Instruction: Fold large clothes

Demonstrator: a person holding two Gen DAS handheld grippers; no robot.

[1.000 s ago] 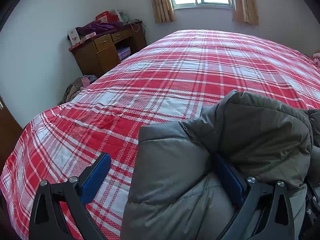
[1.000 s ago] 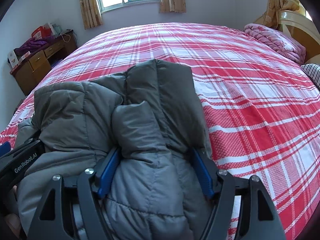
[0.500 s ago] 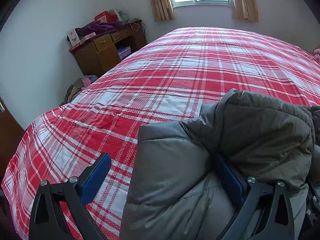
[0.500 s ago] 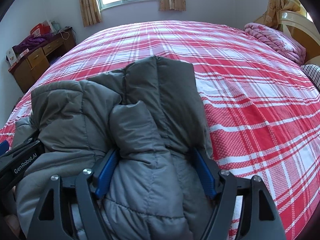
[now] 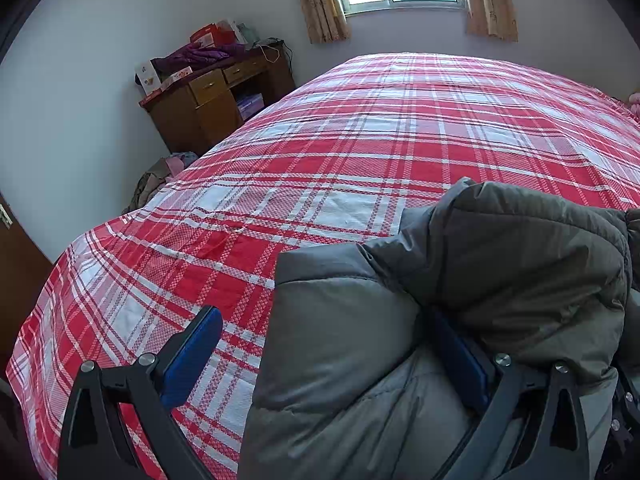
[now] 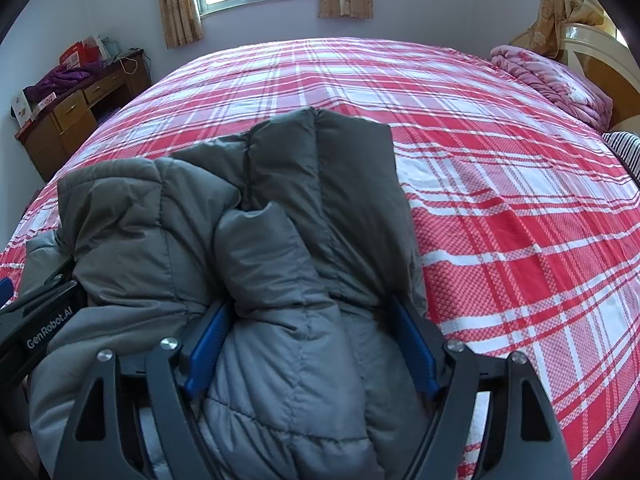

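Left wrist view. Grey jacket [image 5: 500, 260] piled at the near edge of the bed [image 5: 360, 140]. Fills the lower right, from 2 o'clock round to 6 o'clock of the left gripper [image 5: 324, 316]. Jaws wide open. Right pad tucked under a puffy fold. Left pad bare over the bed, not touching cloth. So no grip here, only the jacket's left edge lying in the gap.

Right wrist view. Right gripper [image 6: 310, 304] right over the middle of the jacket [image 6: 280, 180]. Jaws wide, and just been opening. A fat roll of jacket between them, touching both pads, so a soft hold, maybe on the way to letting go. Long side of the jacket runs from 6 o'clock up to 12 o'clock, away across the bed [image 6: 520, 220]. Rest of the pile bulges out to 10 o'clock, toward the other gripper at 9 o'clock. Bare bed from 1 to 4 o'clock.

Best guess for the next fold: right gripper nearer the middle roll, left gripper nearer the left edge.
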